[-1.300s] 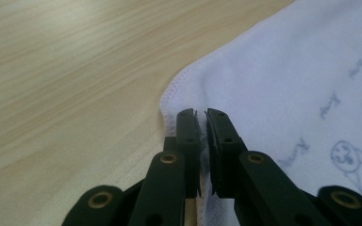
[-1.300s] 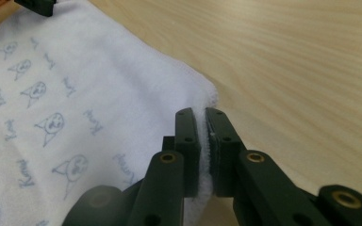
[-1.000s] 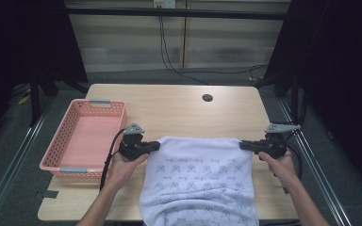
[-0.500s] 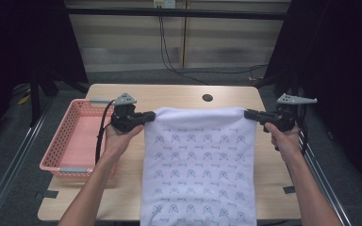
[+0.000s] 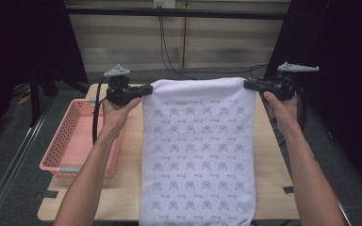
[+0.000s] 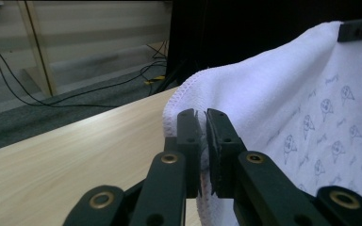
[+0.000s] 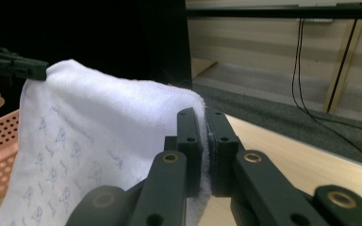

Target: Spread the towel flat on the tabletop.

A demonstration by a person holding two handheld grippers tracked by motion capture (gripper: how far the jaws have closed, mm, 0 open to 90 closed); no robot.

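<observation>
A white towel (image 5: 198, 150) printed with small blue figures hangs stretched between my two grippers above the wooden table (image 5: 268, 160), its lower end draping past the near edge. My left gripper (image 5: 147, 90) is shut on the towel's upper left corner, and my right gripper (image 5: 248, 84) is shut on the upper right corner. In the left gripper view the jaws of the left gripper (image 6: 203, 123) pinch the hem of the towel (image 6: 283, 94). The right gripper (image 7: 204, 123) in its own view clamps the towel (image 7: 99, 122) edge the same way.
A pink plastic basket (image 5: 70, 141) stands on the table's left side, under my left forearm. A small dark round mark lay on the far table centre earlier, now hidden behind the towel. Black frames and cables surround the table.
Both hands have risen and moved apart and away from me, lifting the towel off the table until it hangs flat and taut along its top edge.
</observation>
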